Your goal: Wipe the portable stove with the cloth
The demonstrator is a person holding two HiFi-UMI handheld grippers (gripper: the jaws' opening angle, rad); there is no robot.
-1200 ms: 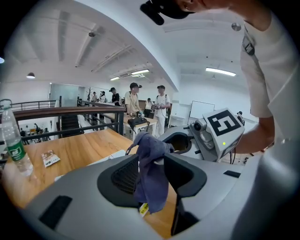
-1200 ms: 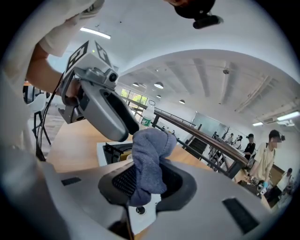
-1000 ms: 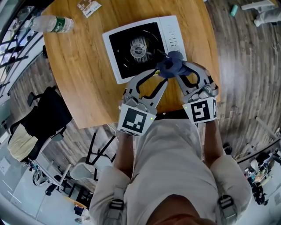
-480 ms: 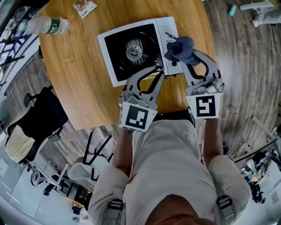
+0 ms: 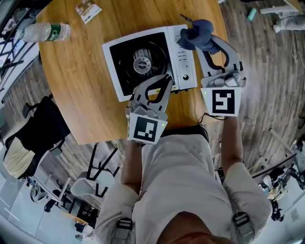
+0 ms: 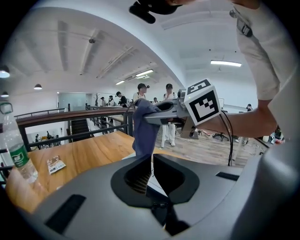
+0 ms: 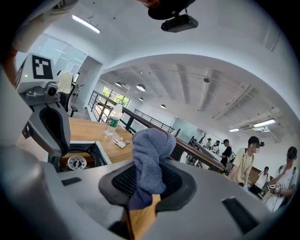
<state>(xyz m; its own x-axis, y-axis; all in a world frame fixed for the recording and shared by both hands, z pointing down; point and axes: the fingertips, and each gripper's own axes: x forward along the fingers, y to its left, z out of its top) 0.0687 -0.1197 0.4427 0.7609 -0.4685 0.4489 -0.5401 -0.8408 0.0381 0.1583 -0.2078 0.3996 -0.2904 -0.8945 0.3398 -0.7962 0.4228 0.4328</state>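
Observation:
The portable stove (image 5: 143,59), white with a black burner well, sits on the round wooden table (image 5: 76,81). My right gripper (image 5: 202,42) is shut on the bunched blue cloth (image 5: 196,33), which hangs over the far right end of the stove's control panel (image 5: 183,57). In the right gripper view the cloth (image 7: 150,159) fills the jaws. My left gripper (image 5: 167,82) lies over the stove's front edge. Its jaws have just been closing and now leave only a slit (image 6: 151,161). I cannot tell whether they pinch the stove's rim.
A water bottle (image 5: 45,32) lies at the table's far left and a small packet (image 5: 87,9) near the far edge. A black chair (image 5: 43,128) stands on the floor at the left. People stand far off in both gripper views.
The left gripper's jaws went from wide open to nearly together and slid up to the stove's front edge. The right gripper carried the cloth from the stove's near right corner to the panel's far end.

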